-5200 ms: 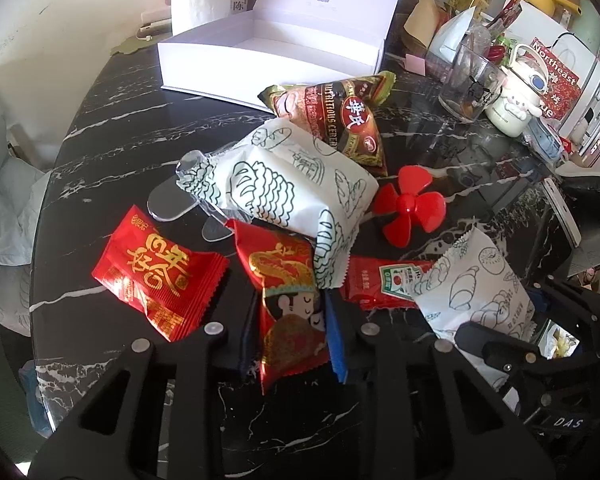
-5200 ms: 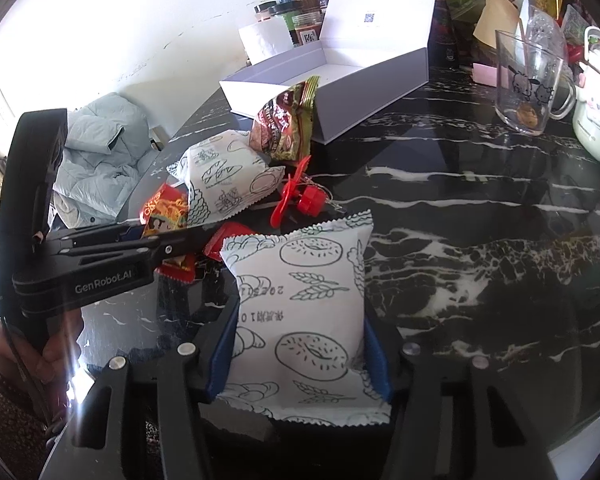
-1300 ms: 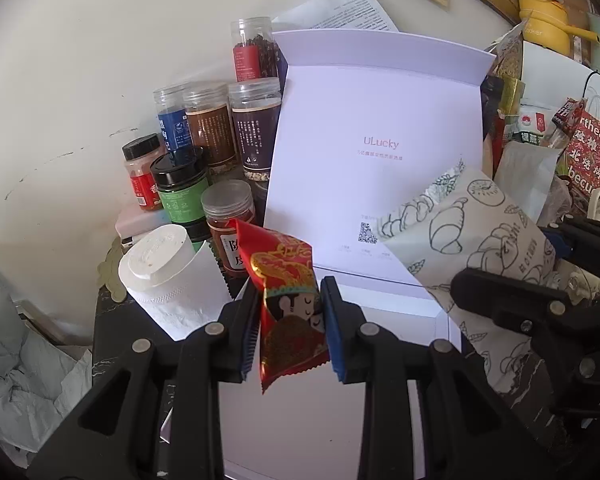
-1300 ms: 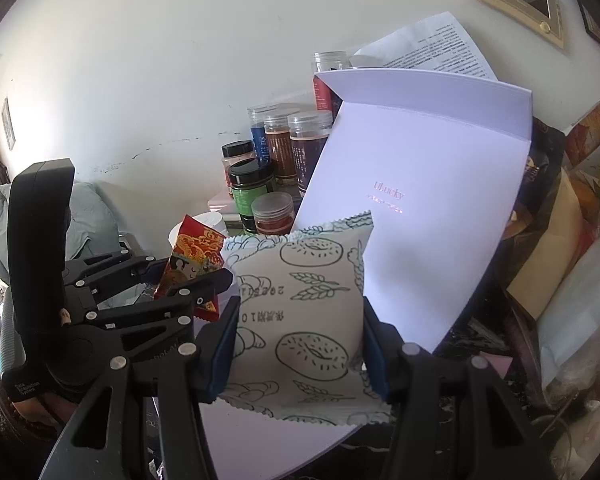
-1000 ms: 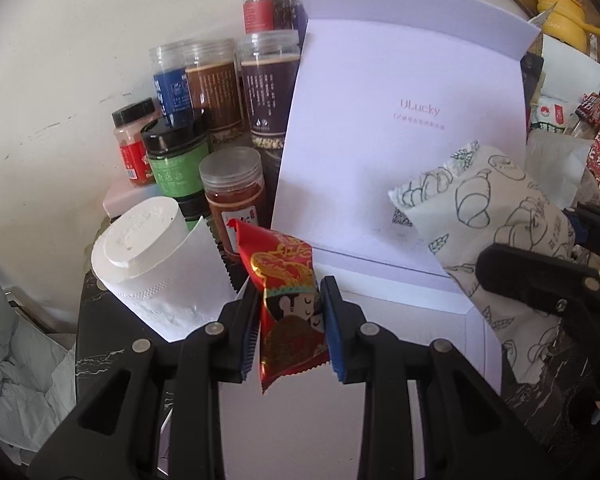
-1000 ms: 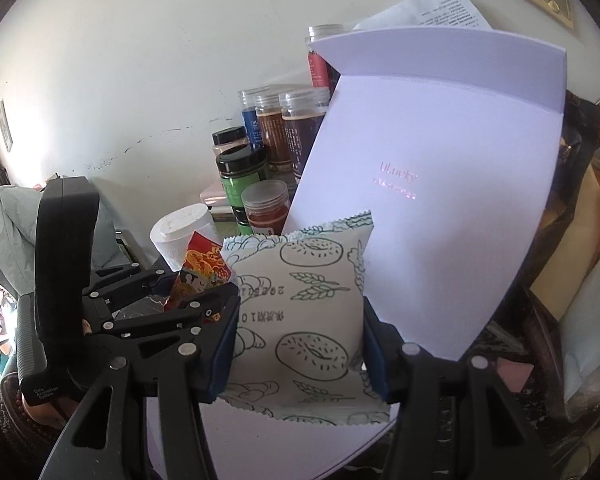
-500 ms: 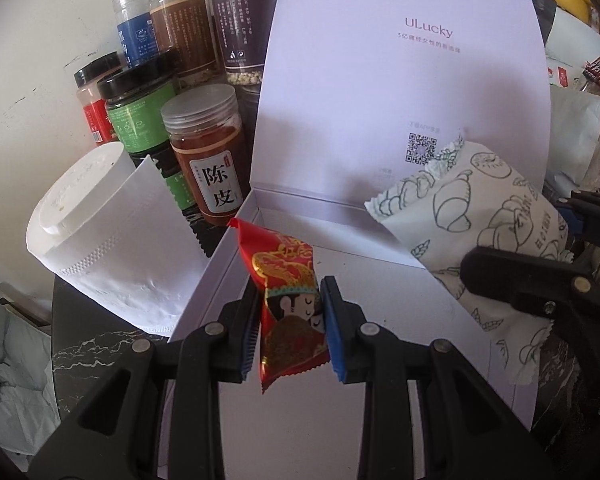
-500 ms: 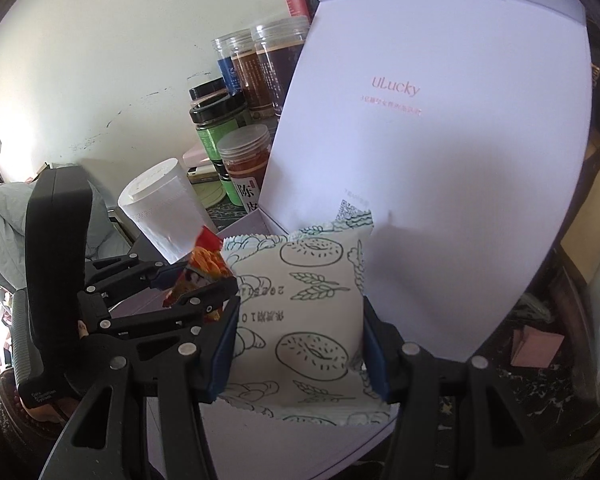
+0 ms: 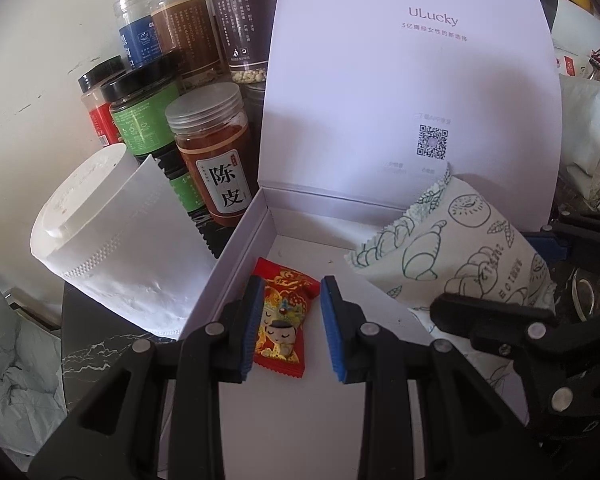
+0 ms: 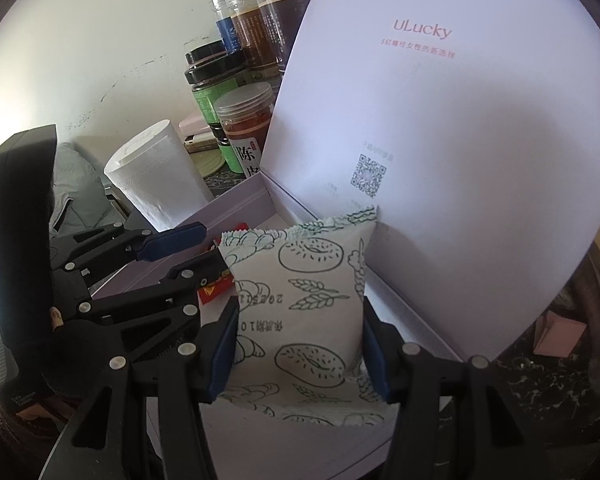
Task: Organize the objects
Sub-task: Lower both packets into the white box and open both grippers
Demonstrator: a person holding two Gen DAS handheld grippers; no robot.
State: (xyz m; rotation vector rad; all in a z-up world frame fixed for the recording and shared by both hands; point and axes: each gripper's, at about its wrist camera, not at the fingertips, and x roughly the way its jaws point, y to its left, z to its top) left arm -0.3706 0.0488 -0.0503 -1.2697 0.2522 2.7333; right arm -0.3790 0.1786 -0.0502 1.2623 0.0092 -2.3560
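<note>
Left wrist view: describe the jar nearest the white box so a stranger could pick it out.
Find the open white box with its raised lid. A cluster of jars stands beside its left wall; take the front jar. Only it has reddish-brown contents and a white label bearing two black characters.

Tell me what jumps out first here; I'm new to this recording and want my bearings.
The open white ULucky box fills the middle, its lid upright at the back. A red candy packet lies on its floor between the left gripper's fingers, while the right gripper holds a white pastry-print packet at the box's right side. Spice jars and a paper roll crowd the box's left.
</note>
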